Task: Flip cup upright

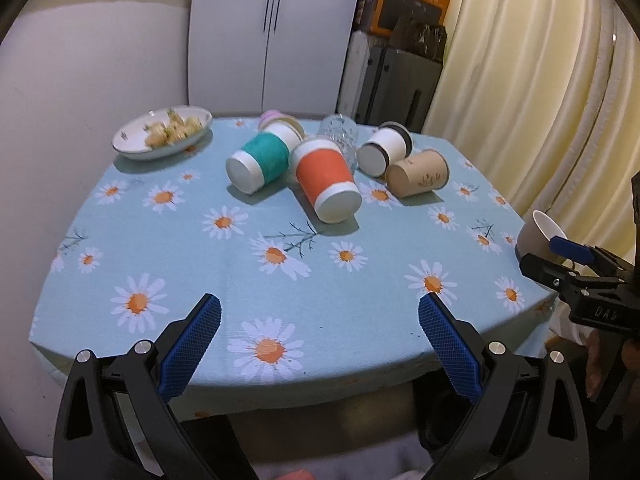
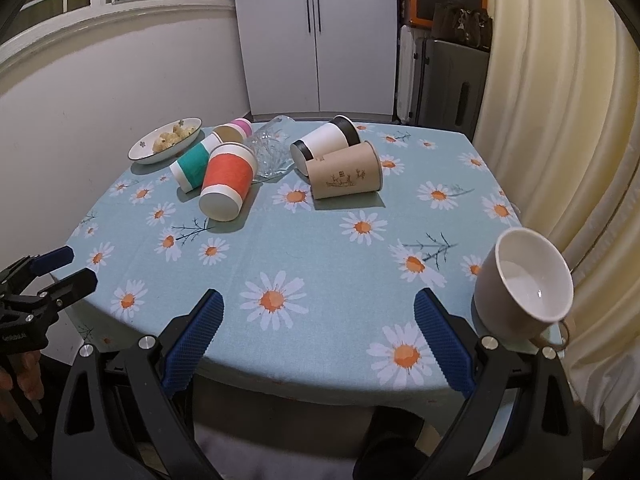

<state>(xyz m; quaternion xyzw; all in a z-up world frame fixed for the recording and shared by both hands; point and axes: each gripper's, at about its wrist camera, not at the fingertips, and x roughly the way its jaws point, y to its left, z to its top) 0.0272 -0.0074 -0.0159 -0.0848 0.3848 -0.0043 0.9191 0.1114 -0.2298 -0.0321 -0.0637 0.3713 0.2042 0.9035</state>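
Several cups lie on their sides at the far half of the table: an orange-banded cup (image 1: 328, 182) (image 2: 227, 182), a teal-banded cup (image 1: 260, 162) (image 2: 192, 168), a white cup with black lid (image 1: 385, 148) (image 2: 326, 140), a brown paper cup (image 1: 418, 174) (image 2: 346, 176) and a clear glass (image 1: 342, 138) (image 2: 272, 150). A beige mug (image 2: 520, 284) (image 1: 538, 234) stands tilted at the near right table edge. My left gripper (image 1: 320, 316) and right gripper (image 2: 319, 312) are open and empty over the near edge. The right gripper also shows at the right of the left wrist view (image 1: 554, 258).
The table has a blue daisy tablecloth (image 1: 240, 272) (image 2: 320, 248). A plate of snacks (image 1: 162, 136) (image 2: 166, 140) sits at the far left. A pink-topped cup (image 2: 236, 130) lies behind the teal one. White cabinet, boxes and a cream curtain (image 2: 560, 100) stand behind and right.
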